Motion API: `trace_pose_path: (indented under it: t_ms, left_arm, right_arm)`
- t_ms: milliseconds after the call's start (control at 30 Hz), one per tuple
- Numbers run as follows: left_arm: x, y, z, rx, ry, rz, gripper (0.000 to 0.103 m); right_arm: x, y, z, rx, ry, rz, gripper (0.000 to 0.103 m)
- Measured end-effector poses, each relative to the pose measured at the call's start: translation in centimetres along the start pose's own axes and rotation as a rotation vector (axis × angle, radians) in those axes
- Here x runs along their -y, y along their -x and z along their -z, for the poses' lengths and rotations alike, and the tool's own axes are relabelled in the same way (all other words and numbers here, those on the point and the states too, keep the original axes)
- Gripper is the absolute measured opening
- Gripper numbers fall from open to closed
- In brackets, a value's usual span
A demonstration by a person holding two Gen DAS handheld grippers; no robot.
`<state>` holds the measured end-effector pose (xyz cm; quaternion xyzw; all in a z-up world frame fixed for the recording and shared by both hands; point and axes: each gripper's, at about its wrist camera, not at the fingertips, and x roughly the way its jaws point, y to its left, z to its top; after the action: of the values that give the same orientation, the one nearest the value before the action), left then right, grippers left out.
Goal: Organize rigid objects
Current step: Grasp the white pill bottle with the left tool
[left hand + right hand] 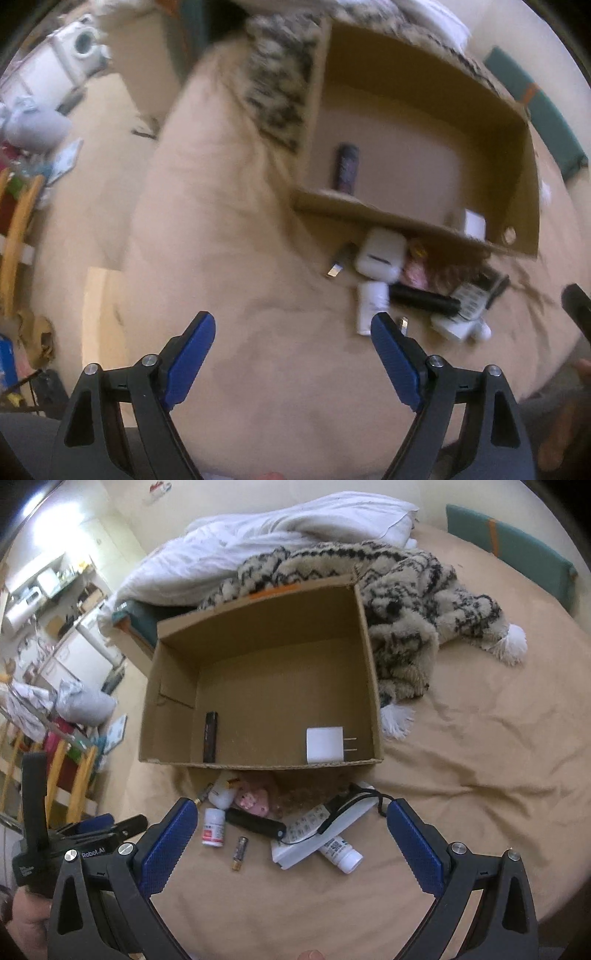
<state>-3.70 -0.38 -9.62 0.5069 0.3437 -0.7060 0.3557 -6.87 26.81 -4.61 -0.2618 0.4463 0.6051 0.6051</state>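
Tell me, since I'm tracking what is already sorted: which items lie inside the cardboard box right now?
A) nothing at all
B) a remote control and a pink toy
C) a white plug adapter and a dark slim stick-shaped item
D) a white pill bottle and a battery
C: in the right wrist view the cardboard box holds only the white plug adapter and the dark slim item; everything else lies on the bed in front of it.

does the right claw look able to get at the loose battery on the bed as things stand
Probably yes. The right claw is open, and the battery lies alone on bare sheet between its fingers, apart from the small white bottle and the remote. Nothing covers it.
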Motion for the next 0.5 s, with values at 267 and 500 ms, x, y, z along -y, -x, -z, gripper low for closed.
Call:
trace_pose_path:
  t_ms: [267,500]
  left_arm:
    - [6.2,-5.4,-0.5,-0.122,-0.101,-0.035,0.073]
    - [6.5,-7.5,-0.1,-0.147,-0.113,-0.077,0.058]
  right_arm:
    - [0.8,-0.8,0.3,-0.044,-0.042,0.009,0.103]
    - [1.4,-1.3,0.6,-0.068,-0.076,0.046,0.103]
